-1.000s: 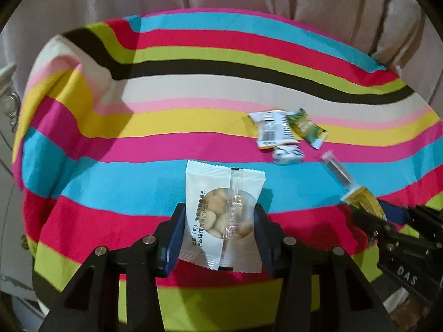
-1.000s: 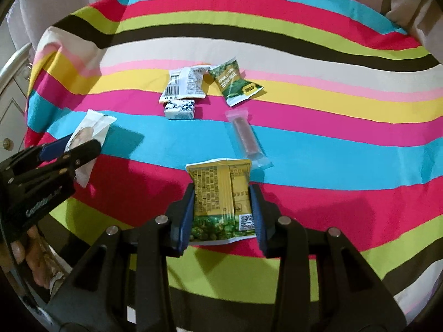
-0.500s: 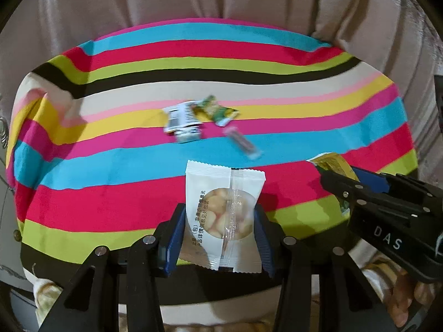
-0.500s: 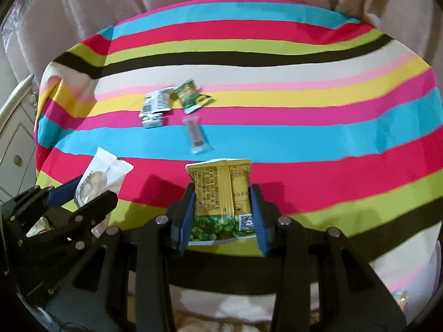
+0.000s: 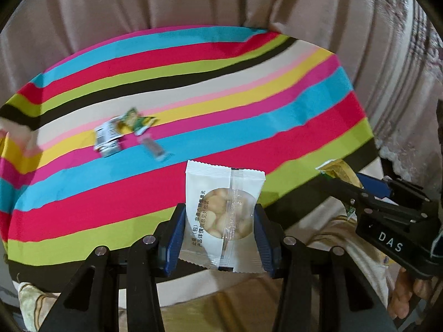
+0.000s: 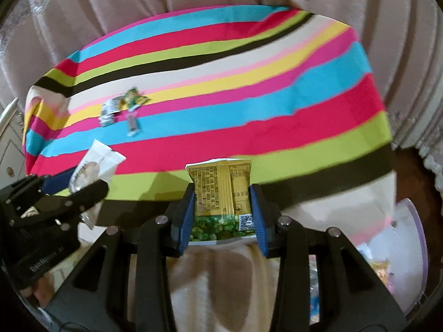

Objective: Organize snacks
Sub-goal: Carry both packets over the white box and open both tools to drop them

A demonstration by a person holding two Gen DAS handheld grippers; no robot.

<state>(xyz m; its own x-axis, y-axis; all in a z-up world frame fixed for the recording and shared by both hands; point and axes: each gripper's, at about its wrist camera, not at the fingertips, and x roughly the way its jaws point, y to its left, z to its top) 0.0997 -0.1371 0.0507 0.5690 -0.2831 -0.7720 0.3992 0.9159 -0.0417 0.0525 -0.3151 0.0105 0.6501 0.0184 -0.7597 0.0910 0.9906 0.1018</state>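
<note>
You had the left gripper (image 5: 220,235) clamped on the white nut packet (image 5: 223,215) and the right gripper (image 6: 221,215) on the yellow pea packet (image 6: 221,199), both off the table (image 5: 83,207) at 6 o'clock; slick wrappers pinched edgewise might have slipped out.

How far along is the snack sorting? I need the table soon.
Done: cannot tell. In hand: left hand-held gripper clamps a white nut packet; right hand-held gripper clamps a yellow-green packet. Left: a few small packets on the striped cloth.
</note>
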